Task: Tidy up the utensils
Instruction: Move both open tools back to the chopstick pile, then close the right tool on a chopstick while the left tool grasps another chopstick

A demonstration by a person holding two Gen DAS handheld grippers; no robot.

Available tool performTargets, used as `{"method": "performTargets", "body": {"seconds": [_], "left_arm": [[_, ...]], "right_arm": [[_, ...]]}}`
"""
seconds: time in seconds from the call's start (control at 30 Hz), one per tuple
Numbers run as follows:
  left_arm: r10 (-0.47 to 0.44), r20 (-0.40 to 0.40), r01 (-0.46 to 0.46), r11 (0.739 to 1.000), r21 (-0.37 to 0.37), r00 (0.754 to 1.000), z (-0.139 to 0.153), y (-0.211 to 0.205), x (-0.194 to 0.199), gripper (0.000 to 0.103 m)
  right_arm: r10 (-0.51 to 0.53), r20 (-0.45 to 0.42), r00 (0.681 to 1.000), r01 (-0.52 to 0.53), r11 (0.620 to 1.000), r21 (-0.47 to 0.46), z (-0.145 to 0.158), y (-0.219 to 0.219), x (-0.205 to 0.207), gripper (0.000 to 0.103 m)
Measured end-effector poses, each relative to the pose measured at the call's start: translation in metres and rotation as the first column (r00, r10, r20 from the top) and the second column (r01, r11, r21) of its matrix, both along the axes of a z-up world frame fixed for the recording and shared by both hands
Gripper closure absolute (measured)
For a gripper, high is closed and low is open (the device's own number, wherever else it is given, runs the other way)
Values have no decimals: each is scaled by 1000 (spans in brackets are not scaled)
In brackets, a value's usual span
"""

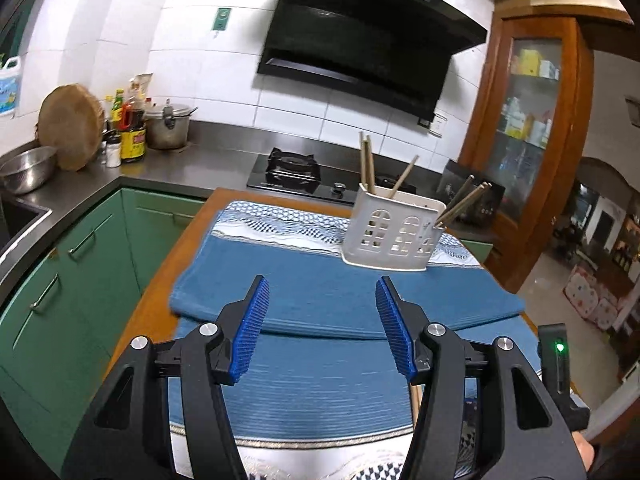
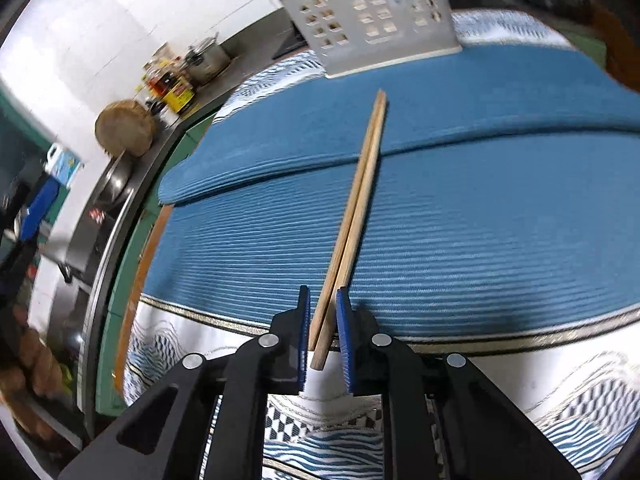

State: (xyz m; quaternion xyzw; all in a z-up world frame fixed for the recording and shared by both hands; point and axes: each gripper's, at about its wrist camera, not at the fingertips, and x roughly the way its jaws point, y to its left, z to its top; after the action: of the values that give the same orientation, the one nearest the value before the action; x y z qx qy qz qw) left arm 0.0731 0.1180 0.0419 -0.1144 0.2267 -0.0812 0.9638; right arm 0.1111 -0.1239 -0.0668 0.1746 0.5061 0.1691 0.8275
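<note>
A white utensil holder (image 1: 394,236) with window-shaped cut-outs stands at the far right of the blue mat (image 1: 312,300); several wooden chopsticks lean in it. It also shows at the top of the right wrist view (image 2: 372,20). My right gripper (image 2: 322,294) is shut on a pair of wooden chopsticks (image 2: 356,208), which point forward toward the holder above the mat. My left gripper (image 1: 322,284) is open and empty, over the mat, short of the holder. A bit of chopstick (image 1: 416,400) shows behind its right finger.
The mat lies on a patterned cloth over a wooden table (image 1: 160,280). Beyond are a gas stove (image 1: 294,168), a steel counter with bottles (image 1: 132,136), a pot (image 1: 168,126), a round chopping board (image 1: 72,132) and a steel bowl (image 1: 26,168). Green cabinets (image 1: 80,264) stand left.
</note>
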Motion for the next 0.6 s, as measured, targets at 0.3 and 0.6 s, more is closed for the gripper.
{"method": "performTargets", "body": {"seconds": [0.3, 0.6], "left_arm": [[12, -22, -12, 1000, -25, 1000, -13, 14, -8, 46], [3, -47, -5, 999, -34, 999, -26, 7, -6, 46]], "right_arm": [[-67, -48, 997, 66, 998, -16, -16, -2, 3, 90], [-70, -32, 997, 66, 993, -100, -14, 14, 7, 91]]}}
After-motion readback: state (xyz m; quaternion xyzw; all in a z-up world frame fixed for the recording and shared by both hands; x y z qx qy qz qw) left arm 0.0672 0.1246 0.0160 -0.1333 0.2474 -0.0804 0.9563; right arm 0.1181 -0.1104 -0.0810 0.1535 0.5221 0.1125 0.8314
